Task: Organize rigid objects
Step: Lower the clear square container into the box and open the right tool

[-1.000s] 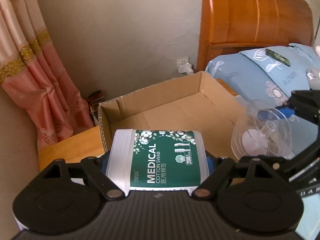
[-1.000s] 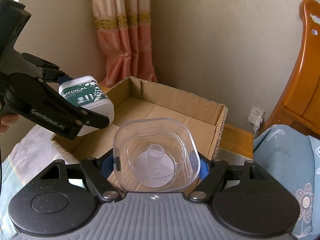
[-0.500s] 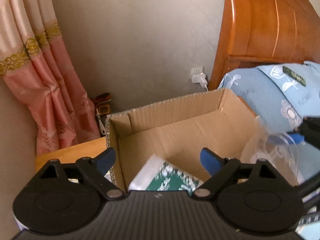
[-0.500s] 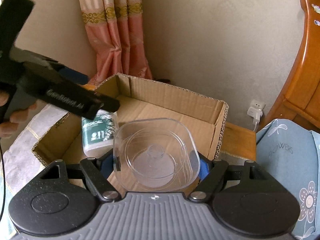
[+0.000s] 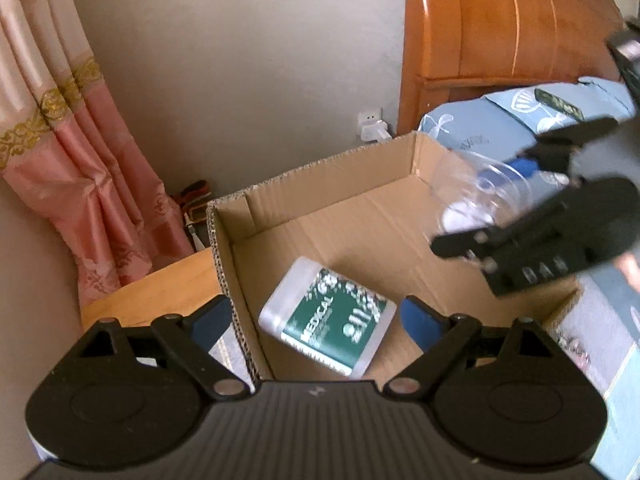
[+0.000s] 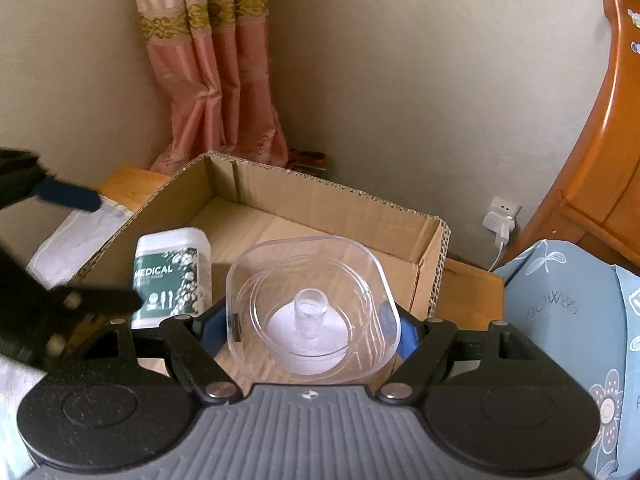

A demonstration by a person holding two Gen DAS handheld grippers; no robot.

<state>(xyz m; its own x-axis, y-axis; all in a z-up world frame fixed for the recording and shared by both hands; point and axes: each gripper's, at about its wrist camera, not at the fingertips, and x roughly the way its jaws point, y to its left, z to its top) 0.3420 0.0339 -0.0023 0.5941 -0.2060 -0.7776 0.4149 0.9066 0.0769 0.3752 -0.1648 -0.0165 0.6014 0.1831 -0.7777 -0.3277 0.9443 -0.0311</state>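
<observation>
While the left gripper (image 5: pixel 316 318) stands spread and empty, its jaws just opened, we see at lower centre of its view the white rectangular cotton-swab box with a green label (image 5: pixel 328 320) lying on the floor of the open brown cardboard carton (image 5: pixel 320 184). At lower centre of the right view, the right gripper (image 6: pixel 310 322) clamps the clear rounded-square plastic container (image 6: pixel 312 308) above the carton. We judge that letting go from here could drop the slick container onto the swab box.
</observation>
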